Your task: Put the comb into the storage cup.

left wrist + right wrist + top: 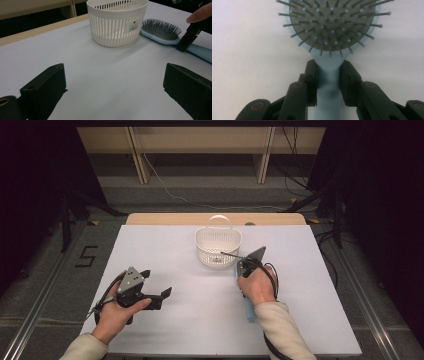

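White sheeting covers the table [165, 240], with bare floor all round. Right gripper [328, 75] clamps the neck of the blue hairbrush [329, 27], which lies flat just beside the white basket [218, 245]. Left gripper [152, 287] rests released, over open surface near the left edge.

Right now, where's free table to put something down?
Free: the white table left of the basket, above the left gripper; the near strip between both hands; the right side past the right gripper. Crowded: basket and hairbrush sit close together, right gripper closed on the brush neck.
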Demonstrator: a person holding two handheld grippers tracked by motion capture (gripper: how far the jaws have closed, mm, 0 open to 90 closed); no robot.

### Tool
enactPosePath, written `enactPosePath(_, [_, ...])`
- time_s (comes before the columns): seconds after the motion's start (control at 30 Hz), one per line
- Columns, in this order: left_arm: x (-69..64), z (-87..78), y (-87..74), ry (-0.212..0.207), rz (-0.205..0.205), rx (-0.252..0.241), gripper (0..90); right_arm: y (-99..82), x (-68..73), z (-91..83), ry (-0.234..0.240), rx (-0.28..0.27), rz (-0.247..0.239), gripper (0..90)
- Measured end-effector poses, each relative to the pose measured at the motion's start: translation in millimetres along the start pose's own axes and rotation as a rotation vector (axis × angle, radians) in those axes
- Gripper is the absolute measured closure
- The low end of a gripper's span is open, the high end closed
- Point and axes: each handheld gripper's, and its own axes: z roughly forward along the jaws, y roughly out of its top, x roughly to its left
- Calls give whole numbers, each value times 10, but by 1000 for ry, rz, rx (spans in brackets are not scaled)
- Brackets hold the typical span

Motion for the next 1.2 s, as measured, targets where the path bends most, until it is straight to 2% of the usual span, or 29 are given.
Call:
enactPosePath(0.27, [-1,0,-1,0,0,0,40,-28,-24,-45,30,-41,-22,704])
enactPosePath(0.4, [0,0,0,1,-1,0,40,-39,-49,-118,37,-66,-20,704])
enactPosePath(0.5, [-1,-3,1,1,-2,-1,40,-38,-71,-135,35,-58,-14,705])
enactPosePath(0.73, [-2,4,0,0,0,0,40,-50,-181,-190,50,-101,2,705])
enactPosePath(1.07, [-2,2,2,1,0,-1,40,-64,-257,-390,69,-209,-6,705])
enactPosePath(1.2, [-3,2,1,1,-3,-2,40,-67,-281,-496,80,-270,-9,704])
